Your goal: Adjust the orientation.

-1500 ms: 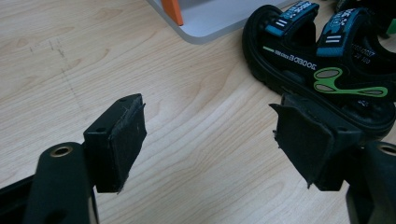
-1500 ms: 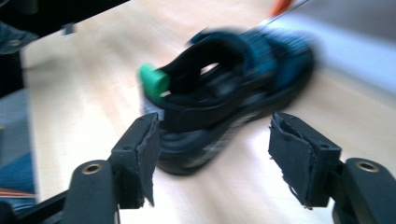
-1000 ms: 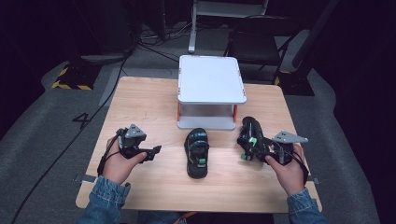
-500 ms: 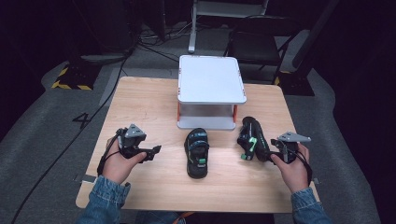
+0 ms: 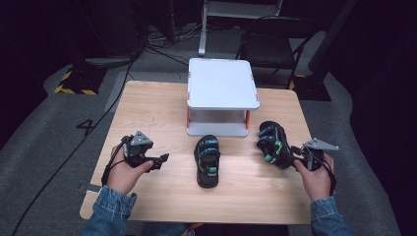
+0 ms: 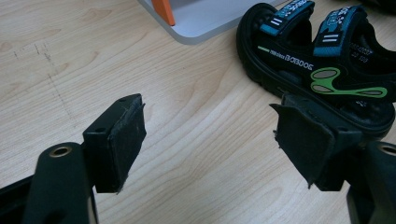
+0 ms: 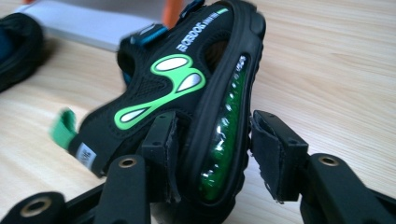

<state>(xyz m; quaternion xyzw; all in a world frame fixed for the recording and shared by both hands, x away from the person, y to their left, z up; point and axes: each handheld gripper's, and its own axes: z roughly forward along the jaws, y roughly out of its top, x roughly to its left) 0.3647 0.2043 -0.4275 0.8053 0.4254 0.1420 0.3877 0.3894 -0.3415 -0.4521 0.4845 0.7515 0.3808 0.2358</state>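
High view. A wooden desk (image 5: 147,113) carried a white two-tier stand (image 5: 222,83) at its far middle. One black sandal (image 5: 207,160) lay flat in front of the stand, sole down. A second sandal (image 5: 273,144) stood tipped on its edge to the right of the stand, with the right gripper (image 5: 299,156) at its near end. The left gripper (image 5: 160,160) rested low over the desk, near the flat sandal but apart from it.

Left gripper view. The fingers (image 6: 122,140) stood wide apart with bare desk between them and held nothing. The flat sandal (image 6: 322,56) lay ahead at the right, and a corner of the stand (image 6: 196,18) showed beyond it.

Right gripper view. The tipped sandal (image 7: 196,107) lay between the fingers (image 7: 163,144), its green-lit sole rim facing the camera. The jaws had just been closing on it; one pad pressed the strap side, while the other stood just off the sole, so the grip was not complete.
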